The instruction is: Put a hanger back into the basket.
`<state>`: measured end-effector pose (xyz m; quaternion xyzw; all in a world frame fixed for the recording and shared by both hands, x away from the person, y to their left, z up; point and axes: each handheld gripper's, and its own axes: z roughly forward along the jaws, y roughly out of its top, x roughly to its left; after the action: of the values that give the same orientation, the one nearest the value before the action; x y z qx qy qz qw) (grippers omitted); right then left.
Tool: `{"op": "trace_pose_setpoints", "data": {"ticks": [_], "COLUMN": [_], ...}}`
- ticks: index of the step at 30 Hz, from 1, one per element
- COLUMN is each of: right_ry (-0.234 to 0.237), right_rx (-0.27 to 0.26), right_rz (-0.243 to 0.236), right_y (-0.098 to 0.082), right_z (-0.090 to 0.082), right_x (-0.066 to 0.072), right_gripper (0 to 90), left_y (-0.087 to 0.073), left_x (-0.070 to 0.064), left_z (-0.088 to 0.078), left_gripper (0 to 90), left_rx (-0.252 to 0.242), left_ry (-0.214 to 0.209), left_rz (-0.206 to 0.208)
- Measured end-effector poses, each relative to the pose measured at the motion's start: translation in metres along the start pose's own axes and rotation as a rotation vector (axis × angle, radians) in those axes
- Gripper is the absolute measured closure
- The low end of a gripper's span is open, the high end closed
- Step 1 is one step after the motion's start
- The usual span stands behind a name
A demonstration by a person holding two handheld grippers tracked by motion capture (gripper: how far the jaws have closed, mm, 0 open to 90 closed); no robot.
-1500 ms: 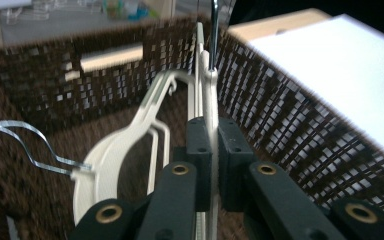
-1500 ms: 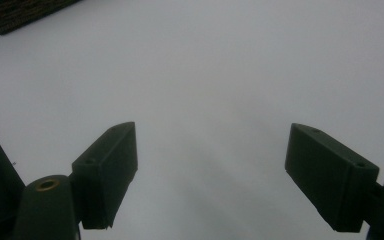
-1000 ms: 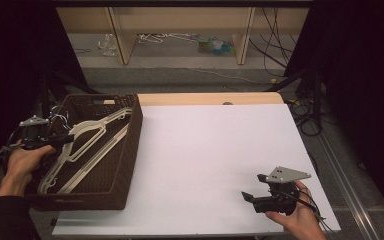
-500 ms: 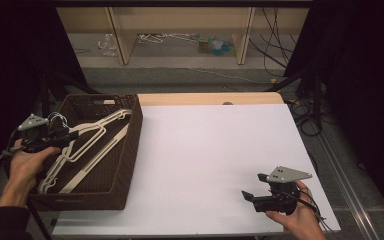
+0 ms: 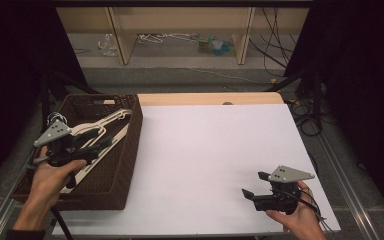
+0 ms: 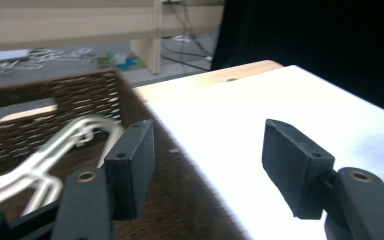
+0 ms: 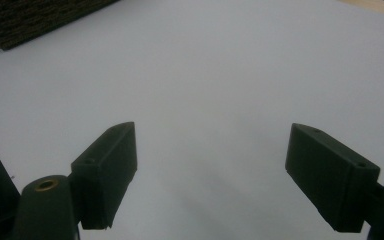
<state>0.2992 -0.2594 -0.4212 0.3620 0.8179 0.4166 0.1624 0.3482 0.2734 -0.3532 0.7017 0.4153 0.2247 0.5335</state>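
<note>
We read no writing anywhere, a white table (image 5: 215, 160) before dark curtains and wooden shelving, our brown wicker basket (image 5: 125, 165) at its left holding white hangers (image 5: 97, 131), left gripper (image 5: 100, 143) over them, jaws just opened, empty, right gripper (image 5: 255, 185) wide open, empty.

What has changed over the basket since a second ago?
The left gripper has drawn back toward the basket's near left side, its jaws just opening, nothing between them. The white hangers lie in the basket. The right gripper stayed put, open.
</note>
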Motion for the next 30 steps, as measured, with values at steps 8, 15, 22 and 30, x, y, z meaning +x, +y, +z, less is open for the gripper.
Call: {"op": "trace_pose_setpoints", "data": {"ticks": [8, 15, 22, 30], "right_ry": [0.004, 0.009, 0.014, 0.014], "right_rx": [-0.035, -0.065, -0.101, -0.14], "right_rz": [0.005, 0.005, 0.014, 0.023], "right_y": [0.001, 0.002, 0.002, 0.003], "right_z": [0.0, 0.0, -0.003, -0.005], "right_x": [0.002, 0.001, 0.002, 0.004], "right_gripper": [20.8, 18.0, 17.5, 17.4], "left_y": [-0.007, -0.019, -0.032, -0.054], "left_x": [-0.045, -0.078, -0.097, -0.112], "left_z": [0.011, 0.017, 0.019, 0.017], "left_gripper": [32.3, 24.9, 22.0, 17.8], "left_rx": [0.009, -0.004, -0.011, -0.01], "left_ry": [-0.066, -0.118, -0.166, -0.202], "left_rz": [0.078, 0.126, 0.149, 0.163]}}
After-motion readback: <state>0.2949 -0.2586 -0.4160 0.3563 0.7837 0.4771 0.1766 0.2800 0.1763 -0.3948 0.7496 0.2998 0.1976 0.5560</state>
